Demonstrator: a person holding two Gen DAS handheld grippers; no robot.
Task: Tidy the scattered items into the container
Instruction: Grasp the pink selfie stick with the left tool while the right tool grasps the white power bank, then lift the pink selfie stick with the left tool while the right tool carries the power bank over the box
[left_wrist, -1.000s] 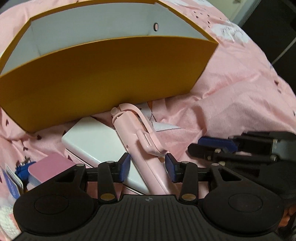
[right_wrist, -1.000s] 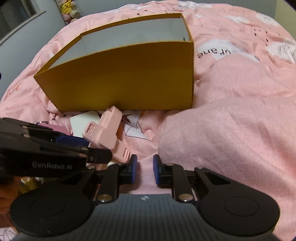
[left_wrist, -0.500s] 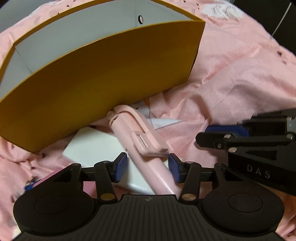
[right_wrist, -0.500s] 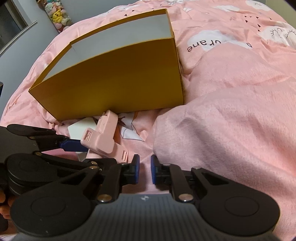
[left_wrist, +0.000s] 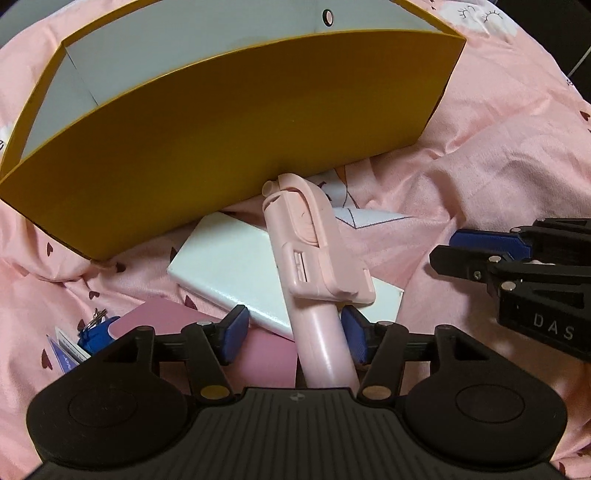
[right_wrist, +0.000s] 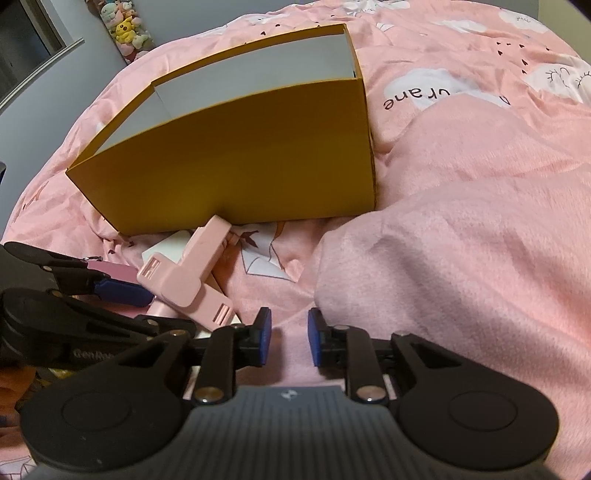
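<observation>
Left gripper (left_wrist: 293, 334) straddles the pink selfie stick (left_wrist: 314, 280), jaws opening, pads clear of it, pitched steeply down. Right gripper (right_wrist: 290, 338) at 3 o'clock, narrow gap opening, empty. Yellow box (left_wrist: 240, 147) at 12 looks empty; stick, white slab (left_wrist: 229, 266) and pink case (left_wrist: 159, 317) remain outside.

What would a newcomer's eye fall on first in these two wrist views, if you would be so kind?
First the big yellow box, open-topped with a pale inside, standing on the pink bedcover. Next the pink selfie stick, lying across a white flat box just in front of it. The left gripper straddles the stick's handle, its jaws opening and not pressing it, while the right gripper beside it holds nothing.
</observation>
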